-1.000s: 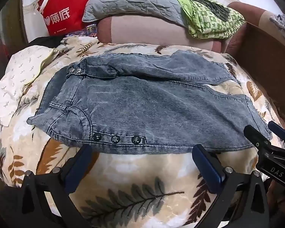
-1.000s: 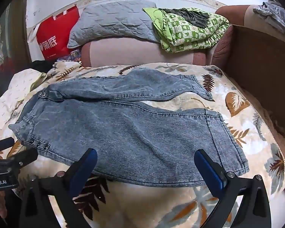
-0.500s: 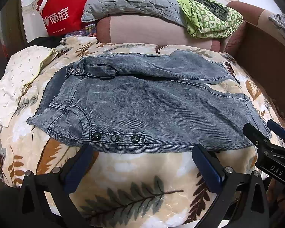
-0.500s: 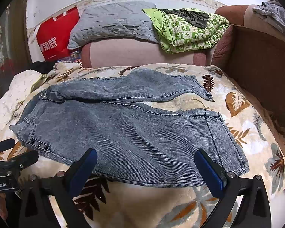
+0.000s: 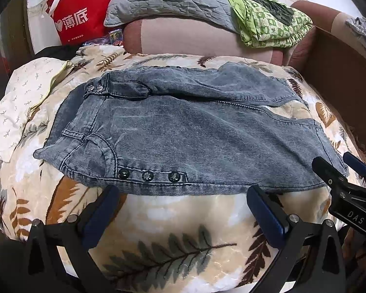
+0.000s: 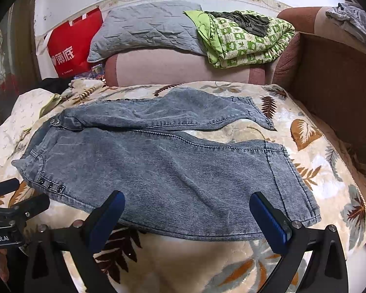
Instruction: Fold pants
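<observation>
Plush fleece with a printed fern pattern, the blanket (image 5: 173,214) covers a bed whose far edge meets a padded pink headrest (image 6: 180,68) piled with a quilted grey pillow (image 6: 146,29) and a folded green checked quilt (image 6: 241,41); a red shopping bag (image 5: 78,19) leans in the far left corner. Across the middle of the blanket lie the pants (image 6: 173,171), faded grey-blue denim spread flat, waistband toward the left edge, hems toward the right, the two legs splayed apart. They look soft but weighty, with fine ribbing, thick seams and a row of dark buttons (image 5: 148,176) along the near hip, so they should drape and sag rather than slide. I judge the stiff waistband and the stitched hem the best holds. Left gripper (image 5: 183,195) and right gripper (image 6: 186,201) hover just off the near edge, jaws spread wide, holding nothing.
</observation>
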Demonstrator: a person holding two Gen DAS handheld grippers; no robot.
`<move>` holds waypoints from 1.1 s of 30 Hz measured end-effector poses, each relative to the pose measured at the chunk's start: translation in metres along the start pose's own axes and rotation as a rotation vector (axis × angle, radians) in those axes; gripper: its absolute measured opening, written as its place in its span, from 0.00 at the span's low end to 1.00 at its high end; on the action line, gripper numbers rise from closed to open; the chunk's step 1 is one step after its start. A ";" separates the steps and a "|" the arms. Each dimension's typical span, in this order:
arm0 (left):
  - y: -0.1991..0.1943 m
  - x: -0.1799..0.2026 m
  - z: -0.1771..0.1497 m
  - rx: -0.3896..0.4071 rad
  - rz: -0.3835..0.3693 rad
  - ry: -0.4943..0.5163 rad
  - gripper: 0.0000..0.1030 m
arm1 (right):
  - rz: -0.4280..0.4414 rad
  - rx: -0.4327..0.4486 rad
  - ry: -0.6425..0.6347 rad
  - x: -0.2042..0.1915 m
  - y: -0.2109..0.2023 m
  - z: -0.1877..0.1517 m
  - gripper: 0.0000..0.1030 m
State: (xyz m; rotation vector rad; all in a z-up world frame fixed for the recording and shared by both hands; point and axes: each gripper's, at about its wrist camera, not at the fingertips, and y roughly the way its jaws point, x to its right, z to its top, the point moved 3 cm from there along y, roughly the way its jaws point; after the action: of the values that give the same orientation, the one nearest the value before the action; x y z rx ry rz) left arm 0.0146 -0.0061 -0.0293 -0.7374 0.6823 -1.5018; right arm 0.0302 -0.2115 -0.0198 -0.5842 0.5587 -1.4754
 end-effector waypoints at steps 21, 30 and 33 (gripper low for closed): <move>-0.001 0.007 -0.004 -0.001 -0.021 0.027 1.00 | 0.002 0.007 0.003 0.001 -0.001 0.001 1.00; 0.000 0.005 -0.005 0.023 0.034 0.060 1.00 | 0.002 0.011 -0.002 -0.001 -0.003 0.001 1.00; 0.000 0.005 -0.006 0.037 0.060 0.080 1.00 | 0.002 0.010 -0.002 -0.001 -0.002 0.001 1.00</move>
State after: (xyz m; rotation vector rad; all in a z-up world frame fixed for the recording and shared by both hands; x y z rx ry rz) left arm 0.0102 -0.0109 -0.0327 -0.6264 0.7293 -1.4913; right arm 0.0293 -0.2109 -0.0174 -0.5771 0.5493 -1.4750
